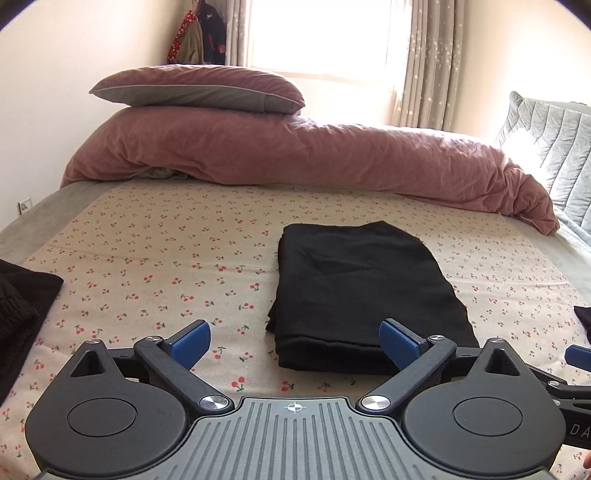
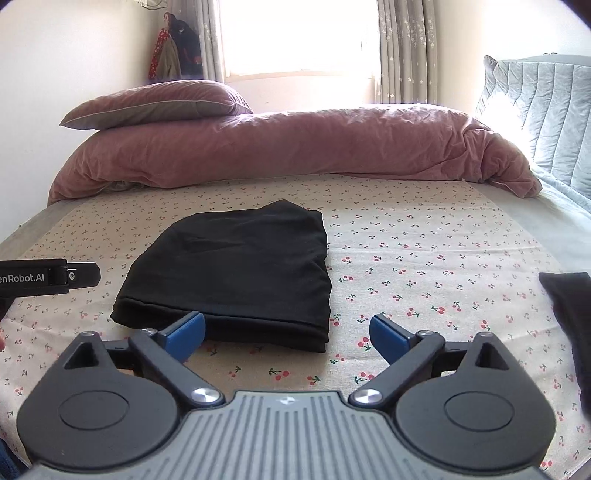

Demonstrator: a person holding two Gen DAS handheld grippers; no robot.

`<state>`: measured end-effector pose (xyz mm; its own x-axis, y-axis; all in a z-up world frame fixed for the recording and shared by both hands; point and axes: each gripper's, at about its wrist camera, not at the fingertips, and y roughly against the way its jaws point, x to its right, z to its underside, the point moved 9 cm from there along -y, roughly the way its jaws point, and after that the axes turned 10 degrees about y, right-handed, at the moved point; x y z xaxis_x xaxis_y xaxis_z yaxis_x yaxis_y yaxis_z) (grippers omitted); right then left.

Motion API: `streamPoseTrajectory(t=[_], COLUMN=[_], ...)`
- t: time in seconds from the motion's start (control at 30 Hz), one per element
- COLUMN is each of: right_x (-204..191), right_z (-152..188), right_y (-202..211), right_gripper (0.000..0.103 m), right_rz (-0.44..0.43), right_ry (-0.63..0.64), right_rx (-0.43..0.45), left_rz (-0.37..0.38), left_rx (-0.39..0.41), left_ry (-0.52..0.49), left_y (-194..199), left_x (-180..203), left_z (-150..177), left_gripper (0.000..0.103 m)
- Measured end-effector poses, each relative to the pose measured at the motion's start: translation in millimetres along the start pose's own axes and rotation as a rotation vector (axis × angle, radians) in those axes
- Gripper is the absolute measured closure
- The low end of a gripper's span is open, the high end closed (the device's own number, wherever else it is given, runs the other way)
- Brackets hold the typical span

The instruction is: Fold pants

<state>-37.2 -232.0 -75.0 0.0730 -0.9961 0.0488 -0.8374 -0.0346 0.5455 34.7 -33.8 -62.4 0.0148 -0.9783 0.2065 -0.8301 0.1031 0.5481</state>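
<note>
Right wrist: "enRobot.AI" on left gripper (image 2: 86,275).

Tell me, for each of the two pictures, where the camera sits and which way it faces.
Left wrist view: sits on the left gripper, faces across the bed toward the window; its own open blue fingers show, the pants lie ahead to the right.
Right wrist view: sits on the right gripper, same direction; its open fingers show, part of the left gripper at the left edge, pants ahead to the left.
Both share: folded black pants, cherry-print sheet, pink duvet, pillow.
</note>
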Motion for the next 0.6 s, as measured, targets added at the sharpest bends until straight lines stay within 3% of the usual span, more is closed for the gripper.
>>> streamPoseTrajectory(t=[0.27, 0.6], right_x=[-1, -7], right_z=[7, 12], right_y=[-4, -10], right_gripper=[0.004, 0.004], right_rz=[0.035, 0.047], right_ry=[0.004, 0.027], right_rx=[-0.043, -0.087], left_rz=[-0.029, -0.031], left_rx=[0.029, -0.017], left_ry=[-0.06, -0.09], left_y=[-9, -25], left_x=[8, 7], left_z=[8, 23], left_gripper=[0.0, 0.0])
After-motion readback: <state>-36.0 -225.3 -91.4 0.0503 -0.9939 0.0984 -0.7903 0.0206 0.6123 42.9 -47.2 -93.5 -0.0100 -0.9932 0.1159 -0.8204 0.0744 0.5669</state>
